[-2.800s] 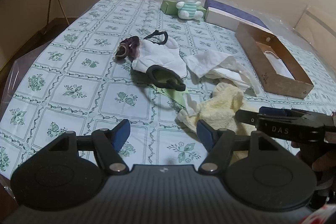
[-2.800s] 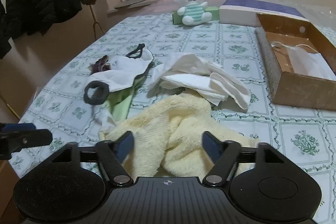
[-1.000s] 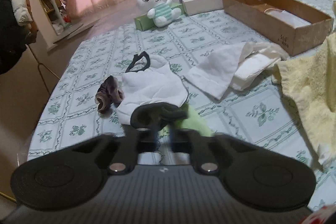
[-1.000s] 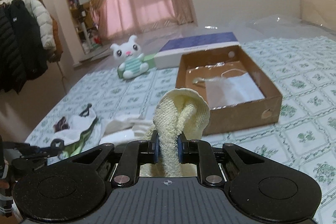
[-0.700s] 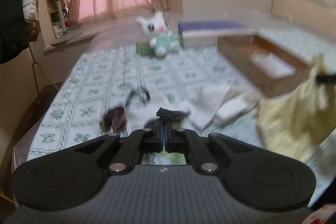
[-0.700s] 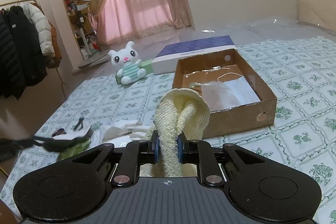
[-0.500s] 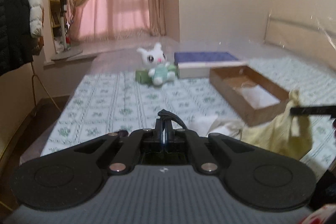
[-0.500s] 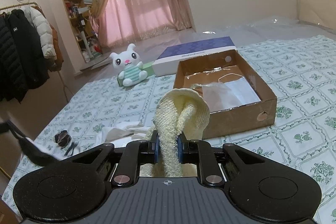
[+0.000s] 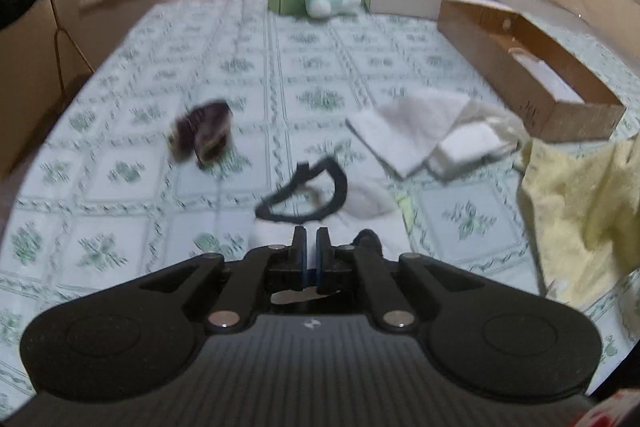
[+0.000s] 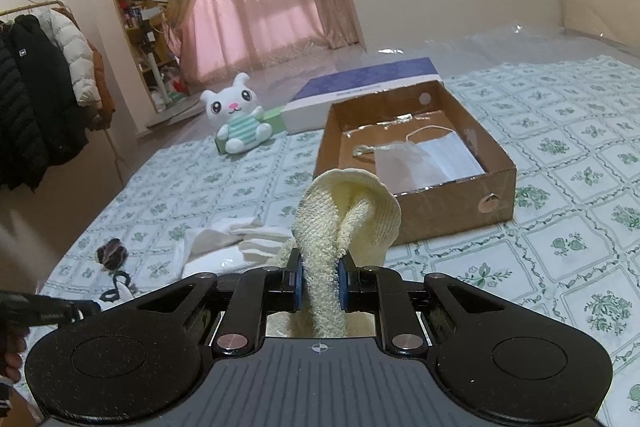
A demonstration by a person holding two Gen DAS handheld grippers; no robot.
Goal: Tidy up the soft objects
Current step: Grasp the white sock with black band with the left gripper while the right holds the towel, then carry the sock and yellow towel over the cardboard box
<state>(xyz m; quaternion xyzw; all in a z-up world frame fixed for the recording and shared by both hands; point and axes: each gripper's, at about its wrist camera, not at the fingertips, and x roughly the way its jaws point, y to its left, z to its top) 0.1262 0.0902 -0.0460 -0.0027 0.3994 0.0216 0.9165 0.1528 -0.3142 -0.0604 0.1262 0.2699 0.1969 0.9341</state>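
- Between the pads of the right gripper [image 10: 319, 259], a fold of the pale yellow terry towel [image 10: 348, 203] is clamped; the fold stands up above the fingertips in a rounded loop, and the rest hangs below the jaws.
- Directly ahead of the right gripper, just past the towel loop, sits the open brown cardboard box [image 10: 440, 211]. It holds a white face mask [image 10: 444, 155] and a pale sheet.
- Ahead and to the left of the right gripper, a heap of white folded cloths [image 10: 224, 239] lies on the green floral cover [image 10: 580, 187]. Further left lies a small dark brown fuzzy item [image 10: 112, 253].
- Far ahead of the right gripper, a white plush rabbit in a striped green top [image 10: 236, 119] sits beside a flat blue-and-white box [image 10: 360, 87].
- At the left gripper [image 9: 311, 233], the jaws stand a narrow slit apart and are opening; no cloth shows between the pads.
- Just ahead of the left fingertips lies a white garment with black trim [image 9: 360, 203], blurred, its black loop uppermost.
- Ahead and to the left of the left gripper, the dark fuzzy item is apart from the garment.
- Ahead and to the right of the left gripper are the white cloths, then the cardboard box; the yellow towel hangs at the right edge.
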